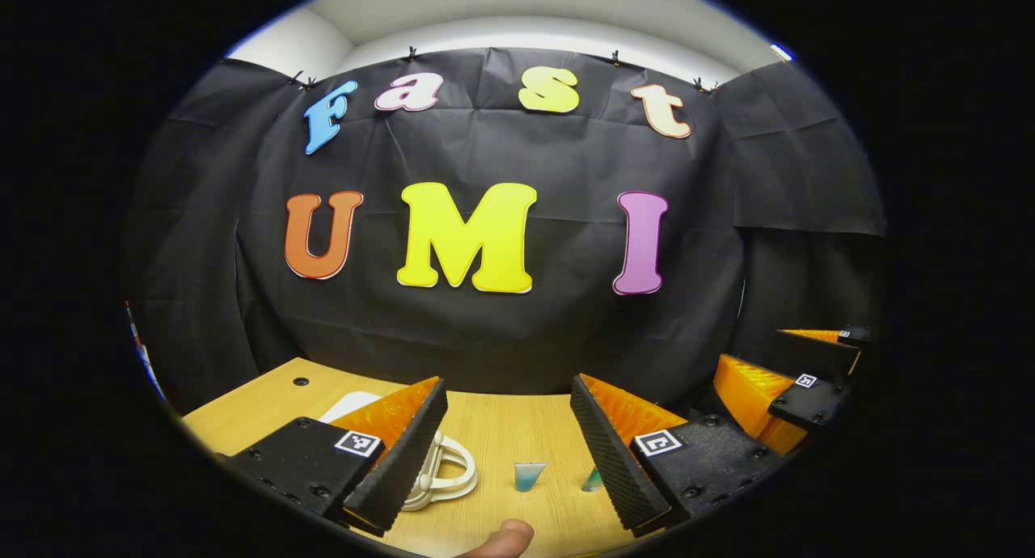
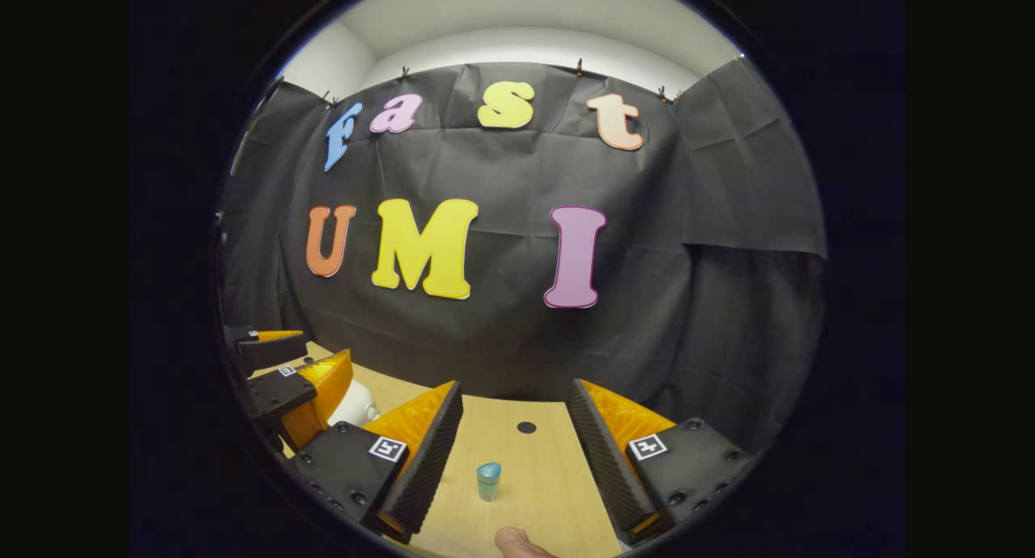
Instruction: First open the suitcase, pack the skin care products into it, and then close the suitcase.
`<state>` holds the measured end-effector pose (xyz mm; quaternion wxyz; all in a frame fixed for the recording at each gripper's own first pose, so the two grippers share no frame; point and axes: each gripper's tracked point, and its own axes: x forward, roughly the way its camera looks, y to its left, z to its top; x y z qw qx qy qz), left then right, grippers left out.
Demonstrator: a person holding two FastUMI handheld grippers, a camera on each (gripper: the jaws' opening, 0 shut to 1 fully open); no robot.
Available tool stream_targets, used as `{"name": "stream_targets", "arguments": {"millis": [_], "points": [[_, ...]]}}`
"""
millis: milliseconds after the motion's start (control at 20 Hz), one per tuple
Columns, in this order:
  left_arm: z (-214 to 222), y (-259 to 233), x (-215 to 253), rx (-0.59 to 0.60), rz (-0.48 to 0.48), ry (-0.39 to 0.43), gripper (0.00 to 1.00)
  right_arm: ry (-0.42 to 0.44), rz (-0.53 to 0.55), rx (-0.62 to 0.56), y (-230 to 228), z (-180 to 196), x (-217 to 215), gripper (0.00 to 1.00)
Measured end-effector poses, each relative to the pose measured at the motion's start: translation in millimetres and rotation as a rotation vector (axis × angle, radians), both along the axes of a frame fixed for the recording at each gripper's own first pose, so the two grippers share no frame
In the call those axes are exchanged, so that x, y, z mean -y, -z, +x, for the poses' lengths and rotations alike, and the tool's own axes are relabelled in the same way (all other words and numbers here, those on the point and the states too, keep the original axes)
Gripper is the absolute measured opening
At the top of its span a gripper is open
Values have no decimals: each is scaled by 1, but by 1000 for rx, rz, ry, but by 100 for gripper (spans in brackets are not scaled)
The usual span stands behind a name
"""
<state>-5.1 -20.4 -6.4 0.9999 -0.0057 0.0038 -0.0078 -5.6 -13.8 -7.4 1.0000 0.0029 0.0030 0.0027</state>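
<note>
In the left gripper view my left gripper (image 1: 508, 385) hangs open above the wooden table (image 1: 501, 429). Below its left finger lies the white suitcase (image 1: 349, 404) with its looped handle (image 1: 443, 475). A small teal skin care tube (image 1: 530, 475) stands between the fingers. A second teal item (image 1: 593, 481) is half hidden by the right finger. In the right gripper view my right gripper (image 2: 516, 390) is open too, with a teal tube (image 2: 488, 481) standing between its fingers. The left gripper (image 2: 295, 360) shows at the left, in front of the white suitcase (image 2: 356, 404).
The right gripper (image 1: 780, 364) appears at the right edge of the left gripper view. A round hole (image 2: 526, 427) is in the table (image 2: 534, 477) ahead. The black cloth wall closes the back. A fingertip (image 1: 505, 538) pokes in at the bottom.
</note>
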Motion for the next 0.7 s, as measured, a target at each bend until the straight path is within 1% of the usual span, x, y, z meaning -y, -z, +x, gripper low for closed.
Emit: {"name": "stream_targets", "arguments": {"millis": [300, 450, 550, 700], "points": [[1, 4, 4, -12, 7, 1, 98, 7, 7, -9, 5, 1, 7, 81], [8, 15, -4, -4, 36, -11, 98, 26, 0, -12, 9, 4, 15, 81], [19, 40, -15, -22, 72, -19, 98, 57, 1, -16, 13, 6, 29, 81], [35, 91, -35, -80, 177, -38, 98, 77, 44, -27, 17, 4, 46, 81]]}}
